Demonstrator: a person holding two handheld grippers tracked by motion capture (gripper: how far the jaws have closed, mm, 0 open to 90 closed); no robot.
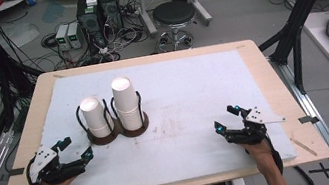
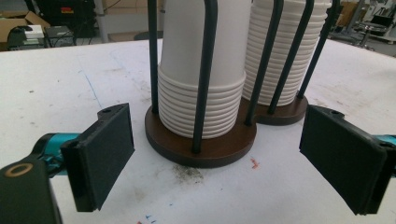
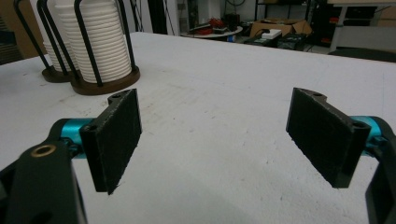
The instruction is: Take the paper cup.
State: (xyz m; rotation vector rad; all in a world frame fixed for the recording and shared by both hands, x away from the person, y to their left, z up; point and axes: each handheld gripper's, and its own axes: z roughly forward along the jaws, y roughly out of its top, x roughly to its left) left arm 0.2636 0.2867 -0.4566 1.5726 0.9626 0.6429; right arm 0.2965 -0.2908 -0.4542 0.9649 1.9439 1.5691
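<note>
Two stacks of white paper cups stand upside down in a black wire holder with two round brown bases [image 1: 117, 132] on the white mat. The left stack [image 1: 95, 116] is shorter than the right stack [image 1: 126, 103]. My left gripper [image 1: 76, 149] rests near the table's front left, open, pointing at the holder; its view has the left stack [image 2: 201, 79] close ahead and the right stack [image 2: 287, 51] behind it. My right gripper [image 1: 225, 119] is at the front right, open over bare mat, nothing between its pads [image 3: 114, 137]. Its view has the cup stacks [image 3: 95, 44] far off at the upper left.
The white mat [image 1: 180, 105] covers most of a wooden table [image 1: 272, 84]. Beyond the far edge are a black stool [image 1: 174, 15], computer boxes and cables on the floor. Black frame posts stand at both sides.
</note>
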